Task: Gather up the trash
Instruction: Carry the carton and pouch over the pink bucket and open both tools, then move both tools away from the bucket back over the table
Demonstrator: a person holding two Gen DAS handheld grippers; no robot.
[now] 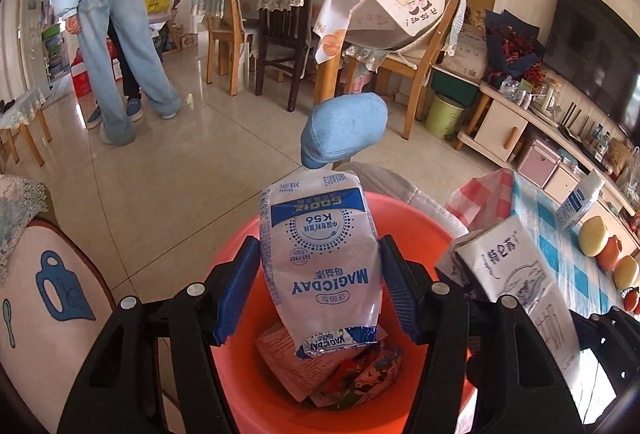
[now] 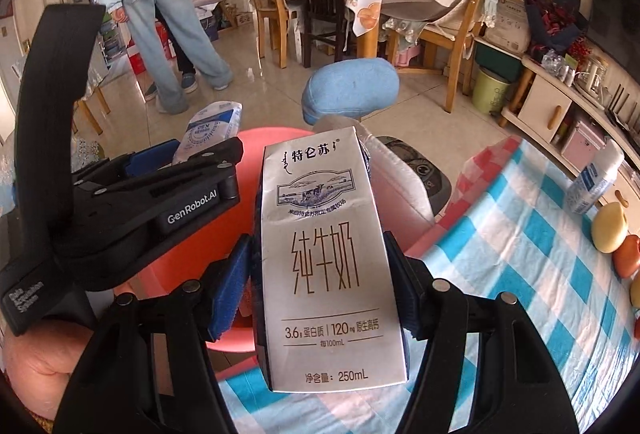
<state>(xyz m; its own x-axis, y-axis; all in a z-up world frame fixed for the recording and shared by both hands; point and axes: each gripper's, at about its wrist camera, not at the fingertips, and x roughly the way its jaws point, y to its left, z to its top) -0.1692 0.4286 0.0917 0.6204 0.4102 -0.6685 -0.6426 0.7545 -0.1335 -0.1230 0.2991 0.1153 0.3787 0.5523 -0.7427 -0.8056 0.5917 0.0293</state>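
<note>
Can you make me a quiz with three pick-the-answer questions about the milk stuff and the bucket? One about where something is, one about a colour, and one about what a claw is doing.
1. Where is the milk pouch?
A. on the floor
B. above the bucket
C. on the checked tablecloth

2. What colour is the bucket?
A. orange-red
B. green
C. black

3. What is the right claw doing?
A. standing open and empty
B. gripping a milk carton
C. gripping a spoon

Answers:
1. B: the left claw holds the pouch over the bucket, where other wrappers already lie.
2. A: its rim and inner wall show orange-red around the pouch.
3. B: the blue pads press both sides of the milk carton.
</note>
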